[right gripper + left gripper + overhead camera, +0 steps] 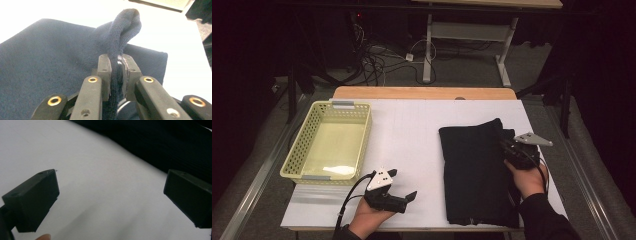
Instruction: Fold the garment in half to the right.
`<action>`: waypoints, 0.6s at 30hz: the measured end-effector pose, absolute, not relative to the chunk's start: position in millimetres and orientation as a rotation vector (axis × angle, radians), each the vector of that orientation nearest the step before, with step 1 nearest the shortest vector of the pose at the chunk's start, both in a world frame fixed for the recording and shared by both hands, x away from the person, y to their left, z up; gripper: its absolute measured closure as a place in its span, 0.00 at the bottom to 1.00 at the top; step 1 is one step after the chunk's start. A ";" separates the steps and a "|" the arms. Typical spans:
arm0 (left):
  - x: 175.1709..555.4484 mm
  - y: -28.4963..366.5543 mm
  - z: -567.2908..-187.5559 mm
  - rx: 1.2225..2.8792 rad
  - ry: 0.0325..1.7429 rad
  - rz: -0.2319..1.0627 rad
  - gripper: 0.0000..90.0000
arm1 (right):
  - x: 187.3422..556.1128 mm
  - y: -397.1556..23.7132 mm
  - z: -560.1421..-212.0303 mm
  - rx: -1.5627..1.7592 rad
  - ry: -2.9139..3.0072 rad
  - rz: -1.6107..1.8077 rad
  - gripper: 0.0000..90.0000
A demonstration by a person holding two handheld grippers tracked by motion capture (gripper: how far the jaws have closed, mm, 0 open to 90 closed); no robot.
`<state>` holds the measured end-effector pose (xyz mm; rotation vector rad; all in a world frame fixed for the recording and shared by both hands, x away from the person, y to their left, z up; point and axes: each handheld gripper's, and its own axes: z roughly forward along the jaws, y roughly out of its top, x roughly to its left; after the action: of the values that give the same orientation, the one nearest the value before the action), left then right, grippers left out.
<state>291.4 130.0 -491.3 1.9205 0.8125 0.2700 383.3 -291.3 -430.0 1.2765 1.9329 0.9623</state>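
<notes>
A dark navy knitted cloth (474, 170) lies folded on the right half of the white table top (412, 135). My right gripper (508, 146) is at the cloth's right edge, shut on a pinched fold of it. In the right gripper view that fold of cloth (120, 37) rises in a loop from between the pads (103, 72), lifted off the rest. My left gripper (404, 185) rests near the table's front edge, left of the cloth, open with nothing between its fingers (35, 200). The cloth (160, 145) lies beyond them.
A pale yellow perforated plastic basket (309, 135) stands empty at the table's left side. The table's wooden far edge (424, 92) borders dark floor with cables and a desk frame (429, 45). Bare white surface lies between the basket and the cloth.
</notes>
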 end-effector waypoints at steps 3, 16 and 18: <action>291.3 130.1 -491.2 1.920 0.813 0.270 0.00 | 386.8 -300.0 -417.1 1.272 1.901 0.958 0.89; 291.0 130.2 -491.2 1.919 0.809 0.271 0.00 | 398.6 -333.0 -447.0 1.425 1.857 0.869 0.89; 291.0 130.2 -491.2 1.920 0.808 0.271 0.00 | 398.4 -336.3 -449.9 1.442 1.861 0.870 0.88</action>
<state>291.0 130.2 -491.2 1.9198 0.8081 0.2707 398.4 -336.3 -449.9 1.4421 1.8612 0.8701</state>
